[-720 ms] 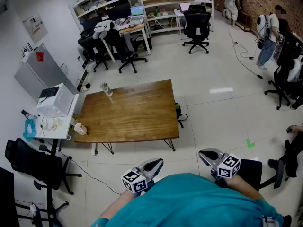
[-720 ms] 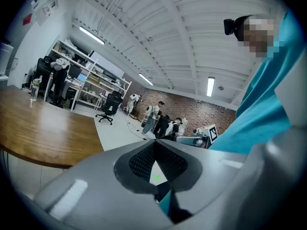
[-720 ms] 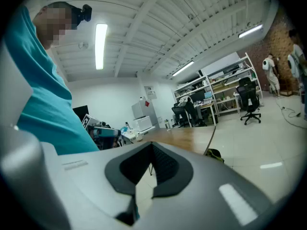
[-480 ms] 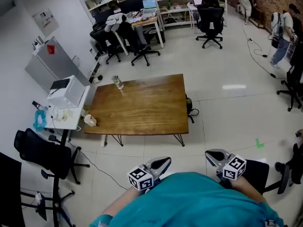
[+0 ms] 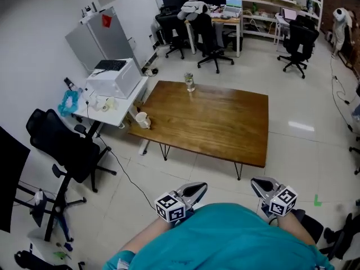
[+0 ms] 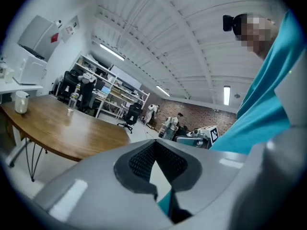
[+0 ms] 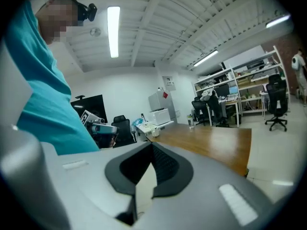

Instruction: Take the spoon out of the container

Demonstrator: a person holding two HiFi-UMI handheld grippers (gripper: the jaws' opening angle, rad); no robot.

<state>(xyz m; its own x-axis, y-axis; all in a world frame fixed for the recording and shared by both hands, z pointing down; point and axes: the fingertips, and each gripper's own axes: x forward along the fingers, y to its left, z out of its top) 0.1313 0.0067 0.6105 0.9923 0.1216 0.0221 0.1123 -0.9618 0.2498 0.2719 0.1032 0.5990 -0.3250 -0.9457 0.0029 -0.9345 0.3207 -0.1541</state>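
Desk (image 5: 214, 122) sits further right than earlier. Left gripper (image 5: 197, 189) and right gripper (image 5: 262, 184) both closed, empty, held at chest, probably because the approach is pending. Jar (image 5: 189, 82) on desk's far edge.

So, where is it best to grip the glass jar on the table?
The jar stands upright and alone at the table's far edge, with bare wood before it. So probably grip round its side wall, coming level from the near side.

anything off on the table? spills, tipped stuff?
Nothing spilled or tipped. The glass jar stands upright near the far edge of the wooden table. The white cup sits upright right at a corner, the only mildly risky spot.
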